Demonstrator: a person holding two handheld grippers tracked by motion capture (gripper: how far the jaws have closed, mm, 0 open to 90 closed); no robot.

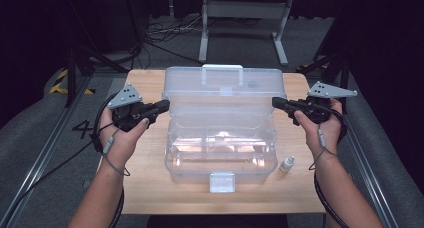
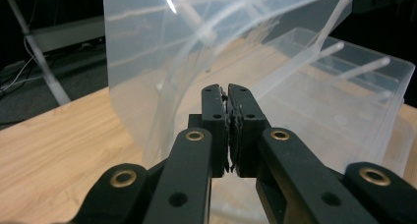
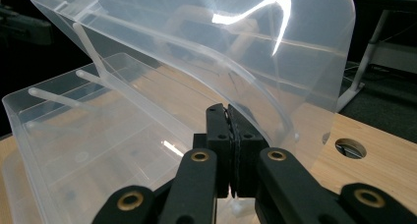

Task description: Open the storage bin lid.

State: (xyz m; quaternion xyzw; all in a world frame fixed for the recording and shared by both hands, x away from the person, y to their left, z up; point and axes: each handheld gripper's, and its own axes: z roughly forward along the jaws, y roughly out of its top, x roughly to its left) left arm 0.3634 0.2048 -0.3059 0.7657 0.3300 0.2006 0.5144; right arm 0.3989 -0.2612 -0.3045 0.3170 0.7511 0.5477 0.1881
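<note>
The clear plastic toolbox (image 1: 222,133) sits mid-desk (image 1: 145,188), lid raised, its long axis running left to right. The left hand-held gripper (image 1: 162,106) and right hand-held gripper (image 1: 278,103), both pressed together and empty, flank its ends about equally near.

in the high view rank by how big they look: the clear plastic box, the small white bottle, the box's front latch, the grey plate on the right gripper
1. clear plastic box
2. grey plate on the right hand-held gripper
3. front latch
4. small white bottle

The plate and the latch look close in size, so their order is unsure.
</note>
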